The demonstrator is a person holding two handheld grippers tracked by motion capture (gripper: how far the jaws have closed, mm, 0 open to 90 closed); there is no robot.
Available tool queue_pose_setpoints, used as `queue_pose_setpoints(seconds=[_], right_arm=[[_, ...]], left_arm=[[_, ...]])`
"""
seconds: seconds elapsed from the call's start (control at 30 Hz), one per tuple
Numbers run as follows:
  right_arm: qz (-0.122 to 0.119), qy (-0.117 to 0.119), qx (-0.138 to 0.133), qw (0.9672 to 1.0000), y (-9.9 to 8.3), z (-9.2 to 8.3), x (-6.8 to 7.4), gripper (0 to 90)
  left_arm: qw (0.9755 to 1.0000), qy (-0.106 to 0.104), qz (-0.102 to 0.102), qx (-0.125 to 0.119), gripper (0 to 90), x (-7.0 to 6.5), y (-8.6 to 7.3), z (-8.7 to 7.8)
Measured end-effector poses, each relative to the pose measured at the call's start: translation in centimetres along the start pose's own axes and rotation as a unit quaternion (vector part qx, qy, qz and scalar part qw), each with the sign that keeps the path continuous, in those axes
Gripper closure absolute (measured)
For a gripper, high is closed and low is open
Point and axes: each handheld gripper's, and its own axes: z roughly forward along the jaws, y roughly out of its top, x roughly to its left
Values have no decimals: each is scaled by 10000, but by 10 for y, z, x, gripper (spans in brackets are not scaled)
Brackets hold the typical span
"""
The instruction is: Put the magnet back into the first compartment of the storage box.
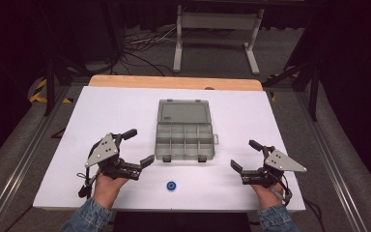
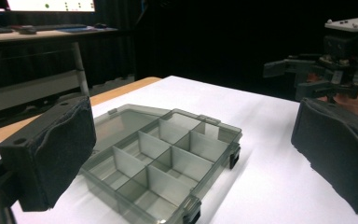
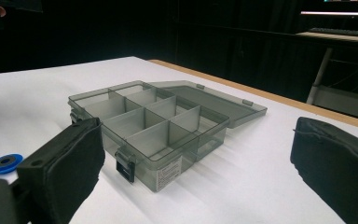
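Dark room, grey floor (image 1: 328, 145), white metal stand (image 1: 217, 34) behind the table (image 1: 101, 111).

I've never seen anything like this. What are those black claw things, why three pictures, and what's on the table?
A person holds a hand tool in each hand: the left gripper and the right gripper, each with two black padded fingers. One camera looks down from above; one more rides on each gripper. On the white table lies an open, smoky grey clear plastic compartment box, lid laid flat, compartments seemingly empty. Near the person lies a small blue ring-shaped part. Both grippers are open and hold nothing.
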Motion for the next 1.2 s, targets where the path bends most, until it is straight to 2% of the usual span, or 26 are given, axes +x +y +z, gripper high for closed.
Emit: queue_pose_setpoints(seconds=[0.5, 0.63, 0.8, 0.9, 0.97, 1.03, 1.07, 1.13, 1.2], right_arm=[[49, 38, -4, 10000, 0, 0, -1, 31], [9, 85, -77, 9999, 1, -2, 0, 32], [53, 84, -27, 9999, 1, -4, -1, 32], [64, 80, -1, 9999, 1, -4, -1, 32], [84, 82, 27, 9999, 1, -4, -2, 32], [74, 84, 47, 9999, 1, -4, -2, 32], [75, 85, 51, 9999, 1, -4, -2, 32], [84, 90, 55, 9999, 1, -4, -2, 32], [81, 90, 67, 9999, 0, -4, -2, 32]], left_arm=[[9996, -269, 14, 41, 6, -7, 3, 19], [9993, -373, -23, 35, 7, -9, 3, 26], [9987, -490, 36, 141, 14, -12, 6, 31], [9980, -490, 149, 360, 21, -15, 9, 33], [9979, -380, 215, 477, 26, -16, 11, 34], [9962, -413, 294, 703, 42, -17, 15, 36], [9962, -413, 294, 703, 43, -17, 15, 36], [9938, -379, 425, 951, 43, -20, 18, 39], [9895, -347, 631, 1251, 43, -23, 23, 41]])
